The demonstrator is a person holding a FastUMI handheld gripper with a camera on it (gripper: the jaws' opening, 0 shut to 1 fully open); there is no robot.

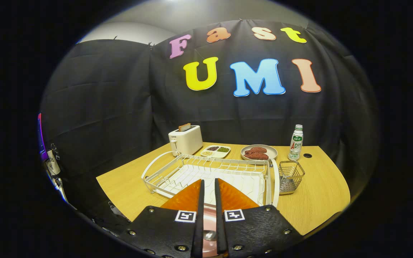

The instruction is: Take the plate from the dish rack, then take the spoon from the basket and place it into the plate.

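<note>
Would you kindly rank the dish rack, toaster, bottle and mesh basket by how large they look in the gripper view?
1. Dish rack, just beyond the nearly closed fingers.
2. Toaster.
3. Mesh basket and bottle: too close to rank; the basket sits nearer the camera, so its apparent size may flatter it.

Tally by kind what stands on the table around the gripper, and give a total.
Toaster: 1
Dish rack: 1
Mesh basket: 1
Bottle: 1
Divided tray: 1
Plates: 2, a grey plate beyond the rack and a pink plate under the gripper, whose jaws are nearly together
Total: 7
</note>
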